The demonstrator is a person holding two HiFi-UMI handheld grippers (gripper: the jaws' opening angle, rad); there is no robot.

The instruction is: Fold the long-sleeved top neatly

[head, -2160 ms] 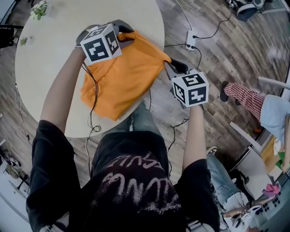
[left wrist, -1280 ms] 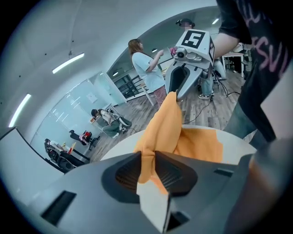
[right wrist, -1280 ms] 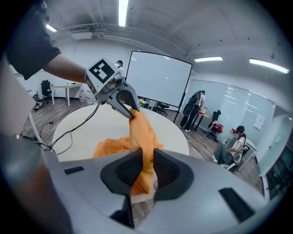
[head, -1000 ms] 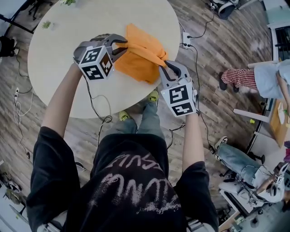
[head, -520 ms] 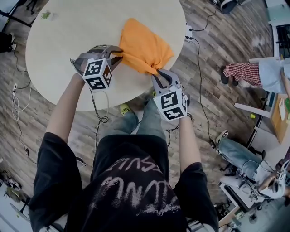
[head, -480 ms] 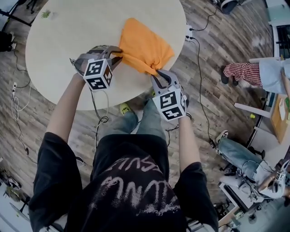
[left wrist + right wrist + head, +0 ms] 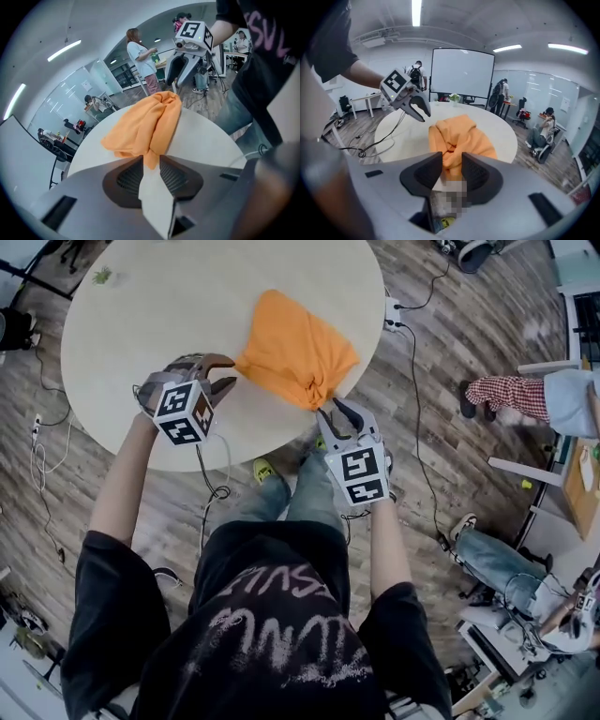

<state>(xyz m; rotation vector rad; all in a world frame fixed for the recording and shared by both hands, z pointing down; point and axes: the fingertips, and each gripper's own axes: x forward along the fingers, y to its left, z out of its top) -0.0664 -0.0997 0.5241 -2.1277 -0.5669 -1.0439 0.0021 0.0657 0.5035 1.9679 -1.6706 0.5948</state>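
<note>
One orange long-sleeved top [image 7: 295,343] lies bunched on the single round table [image 7: 141,315], by the table's edge nearest the person. Two grippers sit at that same edge of the table. The left gripper [image 7: 227,374] has its two fingers spread, having just been opening, and a tip of the top hangs loose between them. The right gripper [image 7: 333,410] likewise has two spread fingers, just opened, with a fold of the top between them, unpinched.

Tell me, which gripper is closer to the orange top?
Right, narrowly. The right gripper straddles the bunched near corner of the orange top; the left gripper has only a thin tip of cloth between its jaws. Both pairs of jaws have just been opening.
</note>
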